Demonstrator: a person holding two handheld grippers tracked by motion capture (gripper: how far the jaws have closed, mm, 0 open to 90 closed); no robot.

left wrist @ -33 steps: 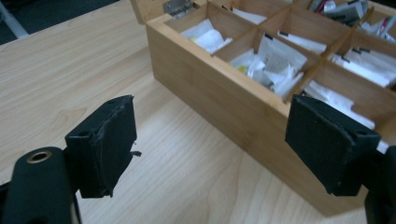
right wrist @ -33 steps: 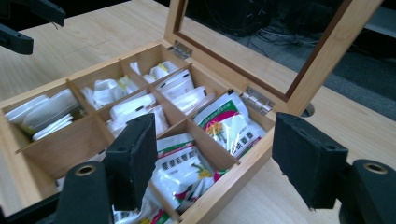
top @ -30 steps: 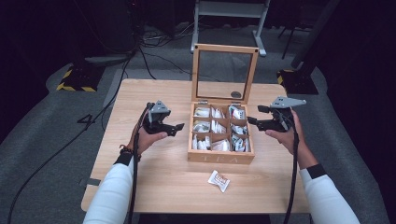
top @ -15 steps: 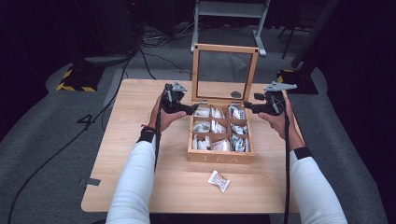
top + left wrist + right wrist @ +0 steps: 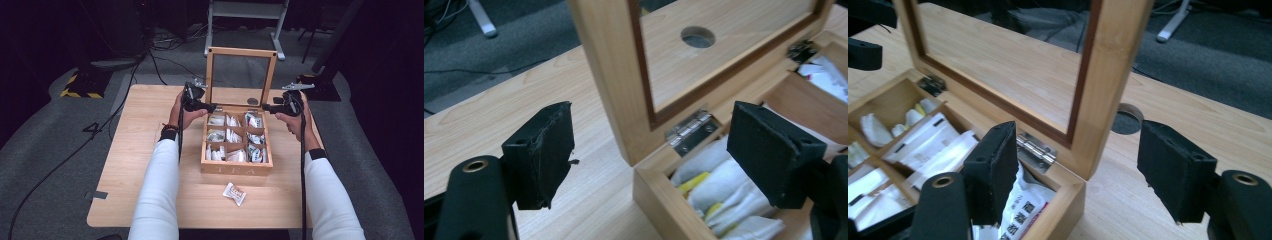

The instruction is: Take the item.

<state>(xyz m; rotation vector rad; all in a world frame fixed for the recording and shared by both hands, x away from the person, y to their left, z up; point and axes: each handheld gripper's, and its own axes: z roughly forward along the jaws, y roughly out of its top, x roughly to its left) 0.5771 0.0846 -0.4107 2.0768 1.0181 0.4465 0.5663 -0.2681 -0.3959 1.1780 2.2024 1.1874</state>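
The glass-paned lid (image 5: 242, 75) stands upright at the tea box's (image 5: 237, 167) 12 o'clock edge, mid-desk (image 5: 135, 150); likely light, stiff, fragile, best pinched by its wooden side rails; left tongs (image 5: 212, 107) and right tongs (image 5: 267, 106) gape astride them; gripper views reveal hinges (image 5: 689, 131).

Tea box (image 5: 237, 167) mid-table (image 5: 140, 150) (lid (image 5: 242, 51) upright behind), one packet (image 5: 234, 193) before it.
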